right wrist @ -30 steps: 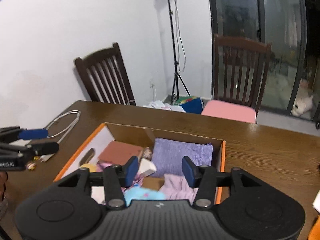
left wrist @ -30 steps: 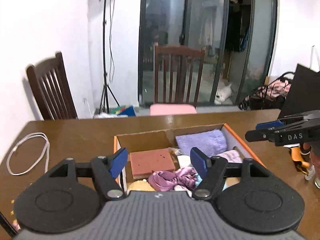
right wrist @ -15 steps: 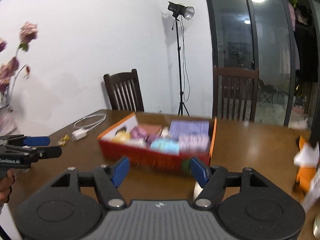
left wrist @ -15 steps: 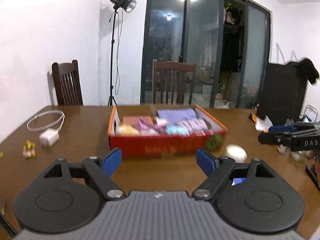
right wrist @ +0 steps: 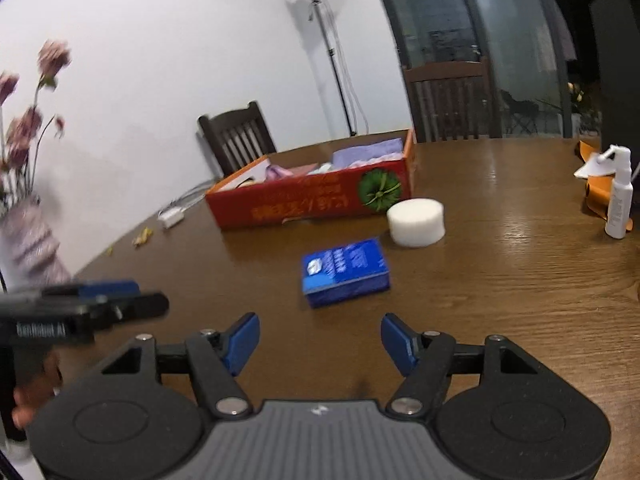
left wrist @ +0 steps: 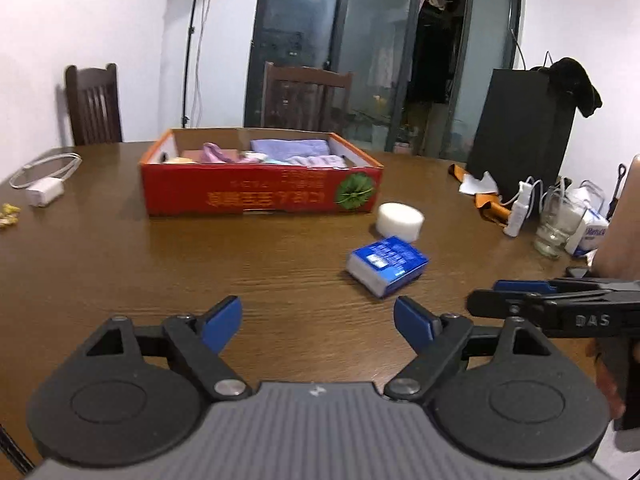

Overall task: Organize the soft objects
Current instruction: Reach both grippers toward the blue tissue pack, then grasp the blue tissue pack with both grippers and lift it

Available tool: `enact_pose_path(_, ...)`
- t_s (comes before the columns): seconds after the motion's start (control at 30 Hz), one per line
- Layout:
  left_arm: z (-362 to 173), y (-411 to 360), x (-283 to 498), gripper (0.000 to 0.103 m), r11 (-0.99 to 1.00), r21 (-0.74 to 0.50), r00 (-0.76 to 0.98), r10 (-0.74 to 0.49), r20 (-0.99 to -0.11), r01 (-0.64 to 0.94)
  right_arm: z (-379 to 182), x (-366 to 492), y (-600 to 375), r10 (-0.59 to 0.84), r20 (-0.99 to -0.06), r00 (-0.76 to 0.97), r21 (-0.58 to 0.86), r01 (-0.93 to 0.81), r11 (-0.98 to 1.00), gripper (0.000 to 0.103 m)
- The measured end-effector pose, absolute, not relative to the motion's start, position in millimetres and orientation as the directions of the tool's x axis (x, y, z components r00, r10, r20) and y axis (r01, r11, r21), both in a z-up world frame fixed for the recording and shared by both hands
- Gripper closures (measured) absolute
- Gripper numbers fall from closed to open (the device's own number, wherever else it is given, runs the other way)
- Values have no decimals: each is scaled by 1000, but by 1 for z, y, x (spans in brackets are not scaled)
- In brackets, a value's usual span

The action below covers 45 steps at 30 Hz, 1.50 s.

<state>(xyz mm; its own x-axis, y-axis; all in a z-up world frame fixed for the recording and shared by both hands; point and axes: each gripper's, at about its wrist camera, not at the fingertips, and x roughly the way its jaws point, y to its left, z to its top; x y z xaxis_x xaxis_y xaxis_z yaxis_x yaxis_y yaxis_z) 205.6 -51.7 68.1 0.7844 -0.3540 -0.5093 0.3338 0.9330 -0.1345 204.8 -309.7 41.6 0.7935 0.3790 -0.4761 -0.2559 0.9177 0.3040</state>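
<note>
A red cardboard box on the wooden table holds several soft cloths, purple and pink ones among them. In front of it lie a white round sponge and a blue tissue pack. My left gripper is open and empty, low over the table, short of the pack. My right gripper is open and empty, close before the blue pack. Each gripper shows at the edge of the other's view.
A white charger with cable and small yellow bits lie at left. A spray bottle, a glass jar, orange paper and a black box stand at right. A vase of flowers stands at far left. Chairs surround the table.
Both grippers pulled back from above the box to low over the near table. The sponge and blue pack now lie ahead of them. Both stay open and empty.
</note>
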Motion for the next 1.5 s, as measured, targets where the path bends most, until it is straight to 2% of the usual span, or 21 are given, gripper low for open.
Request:
enact_pose_path(0.1,66,-61,226,26,929,-166,779,-369,-507,332,40,223,-317,371,-479,796,318,-237,918,46)
enact_pose_path(0.17,62,-69,243,36,928,-198,767,-373,-523,316,40,240,-321,369,-478,797,323,-232,918,47)
enact_pose_path(0.3,51,-81,281,56,893,-317,701,-447,-556,318,39,279,-327,385,-475,791,344,-236,909,58)
enact_pose_path(0.37,43,-89,298,60,869,-371,666,-492,-561,328,37,299,-328,391,-477,787,357,-233,905,61)
enact_pose_path(0.53,31,-103,326,75,881,-343,651,-473,-594,327,22,340,-333,461,-488,741,449,-240,861,69)
enact_pose_path(0.63,27,-101,336,82,862,-342,633,-507,-585,375,10,347,-334,505,-494,708,502,-242,830,73)
enact_pose_path(0.87,20,-99,341,82,839,-347,642,-544,-540,419,4,340,-336,513,-476,714,516,-246,820,74)
enact_pose_path(1.0,17,-93,348,81,820,-397,630,-572,-525,413,5,338,-338,512,-477,714,520,-239,820,75)
enact_pose_path(1.1,17,-87,349,77,816,-431,622,-575,-532,385,5,334,-336,497,-478,724,519,-224,825,76)
enact_pose_path(1.23,23,-78,339,77,785,-460,596,-617,-514,416,6,330,-331,469,-484,739,500,-206,841,77)
enact_pose_path(1.33,18,-80,339,78,780,-487,565,-623,-541,393,6,330,-329,456,-488,744,485,-203,851,77)
enact_pose_path(1.5,22,-86,324,82,808,-434,581,-589,-562,399,10,319,-319,434,-498,751,466,-191,864,79)
